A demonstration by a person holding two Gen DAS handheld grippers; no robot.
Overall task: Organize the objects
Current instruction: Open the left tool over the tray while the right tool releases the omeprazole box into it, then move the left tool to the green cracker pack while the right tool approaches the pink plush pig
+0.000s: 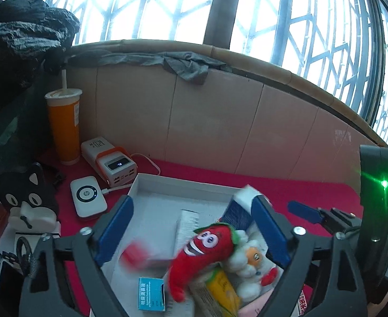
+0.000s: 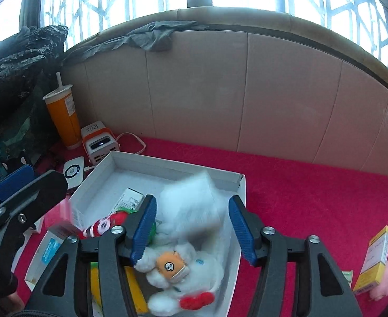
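Observation:
A white cardboard tray [image 1: 183, 182] sits on the red cloth and holds a red chili plush [image 1: 204, 253], a white plush [image 1: 252, 266], a yellow box [image 1: 223, 290] and a small blue box [image 1: 151, 294]. My left gripper [image 1: 191, 203] hangs open over the tray. A motion-blurred red box [image 1: 136, 256] lies loose between its fingers, clear of the pads. My right gripper [image 2: 192, 199] is open over the same tray [image 2: 167, 162]. A blurred white box [image 2: 191, 211] sits between its fingers with gaps on both sides, above the white plush [image 2: 183, 272].
An orange cup with a straw [image 1: 64, 126], a power bank [image 1: 109, 163] and a white router [image 1: 88, 198] stand left of the tray. A yellow box [image 2: 373, 261] and a pink plush [image 2: 384, 282] lie on the cloth at right. A tiled wall runs behind.

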